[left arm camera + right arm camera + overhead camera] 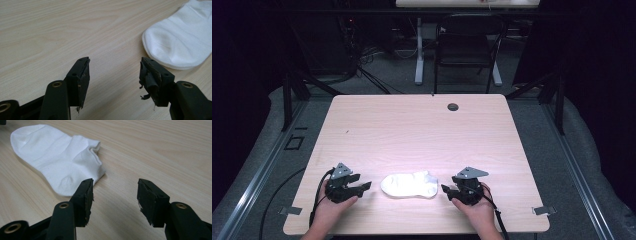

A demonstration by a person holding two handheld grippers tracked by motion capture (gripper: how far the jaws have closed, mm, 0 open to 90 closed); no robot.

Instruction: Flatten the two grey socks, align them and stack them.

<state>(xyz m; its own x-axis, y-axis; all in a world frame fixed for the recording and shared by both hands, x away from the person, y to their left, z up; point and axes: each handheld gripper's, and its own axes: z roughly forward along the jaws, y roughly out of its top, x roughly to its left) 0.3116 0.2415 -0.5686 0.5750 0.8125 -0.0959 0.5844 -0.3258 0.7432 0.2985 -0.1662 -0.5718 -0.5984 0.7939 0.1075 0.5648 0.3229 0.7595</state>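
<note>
A white ankle sock [409, 184] lies flat near the front edge of the wooden table [412, 125], toe to the left and cuff to the right. My left gripper [366, 186] rests on the table just left of the toe, open and empty; in its own view the sock's toe [180, 40] lies ahead to the right of the gripper [114, 63]. My right gripper [445, 189] sits just right of the heel, also open and empty. In the right gripper view the sock [60, 157] lies ahead and left of the gripper [115, 185], its heel close to the left jaw.
A round cable hole [453, 106] sits near the table's far edge. Beyond the table stand a black chair [467, 45] and a white desk leg [419, 50]. Bare tabletop stretches behind the sock. Metal clips [542, 210] flank the front corners.
</note>
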